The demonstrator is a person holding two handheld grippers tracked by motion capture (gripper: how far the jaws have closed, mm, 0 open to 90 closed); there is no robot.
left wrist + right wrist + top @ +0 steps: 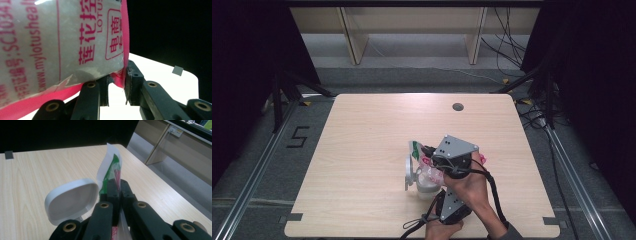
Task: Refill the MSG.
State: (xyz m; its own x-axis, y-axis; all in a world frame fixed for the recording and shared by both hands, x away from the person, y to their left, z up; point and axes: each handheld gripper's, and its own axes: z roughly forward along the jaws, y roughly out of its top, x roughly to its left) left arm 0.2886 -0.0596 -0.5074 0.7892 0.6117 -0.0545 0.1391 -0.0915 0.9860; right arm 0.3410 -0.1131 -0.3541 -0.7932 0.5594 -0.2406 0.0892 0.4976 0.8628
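Both tongs pinch the bag: the right gripper clamps its green-printed top edge, the left gripper its pink bottom seam. It hangs right over the open white container. Tilt slowly, apparently pouring, keeping the opening above the container.

Table: pale wood-grain top, rounded corners, small round dark hole near the far edge. On it, toward the near side: one white container, its lid hinged open.
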